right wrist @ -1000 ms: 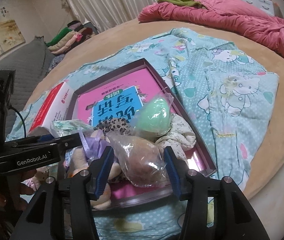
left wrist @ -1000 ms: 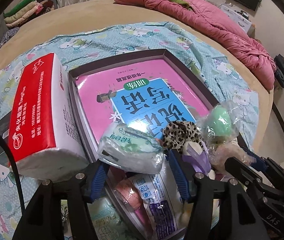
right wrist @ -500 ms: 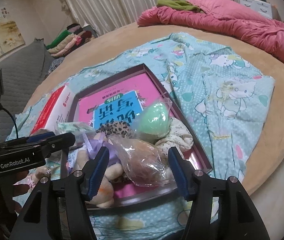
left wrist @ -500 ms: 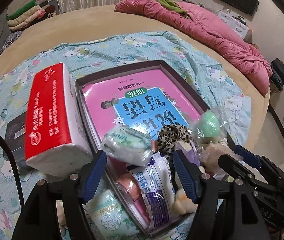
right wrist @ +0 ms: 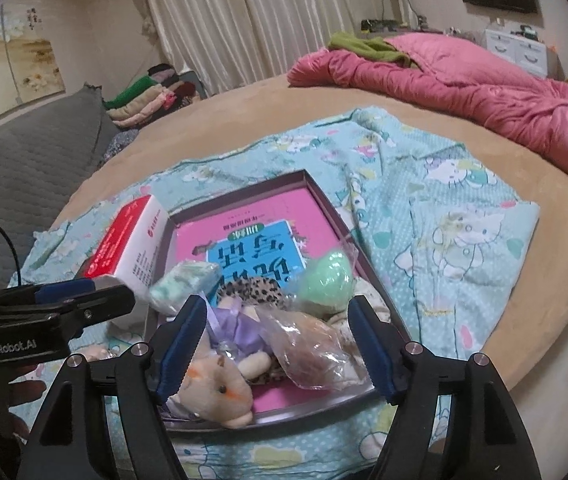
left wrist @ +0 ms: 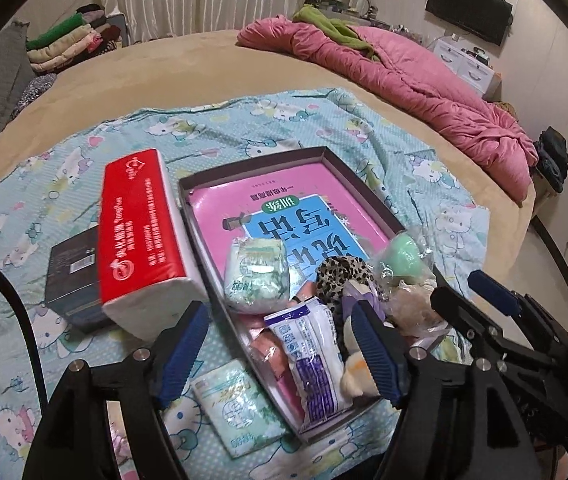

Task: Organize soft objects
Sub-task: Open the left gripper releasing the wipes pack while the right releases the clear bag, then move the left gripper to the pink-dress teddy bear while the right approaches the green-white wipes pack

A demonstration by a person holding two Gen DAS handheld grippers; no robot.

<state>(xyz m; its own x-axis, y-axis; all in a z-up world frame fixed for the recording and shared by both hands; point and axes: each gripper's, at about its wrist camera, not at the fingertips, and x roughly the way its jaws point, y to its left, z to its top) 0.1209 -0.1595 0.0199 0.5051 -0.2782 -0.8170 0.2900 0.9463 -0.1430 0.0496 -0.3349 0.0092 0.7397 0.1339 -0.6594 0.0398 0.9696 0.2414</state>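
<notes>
Bed's tray (left wrist: 368,196): both grippers (left wrist: 280,348) (right wrist: 276,344) now open, backed off vs. earlier.

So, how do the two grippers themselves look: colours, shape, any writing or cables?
Both are alike. The left gripper and the right gripper have black angular arms with silver round screws and two blue ribbed pads at the tips. In the right wrist view, the left gripper's side reads "GenRobot.AI" in white, and a thin black cable curves behind it.
</notes>
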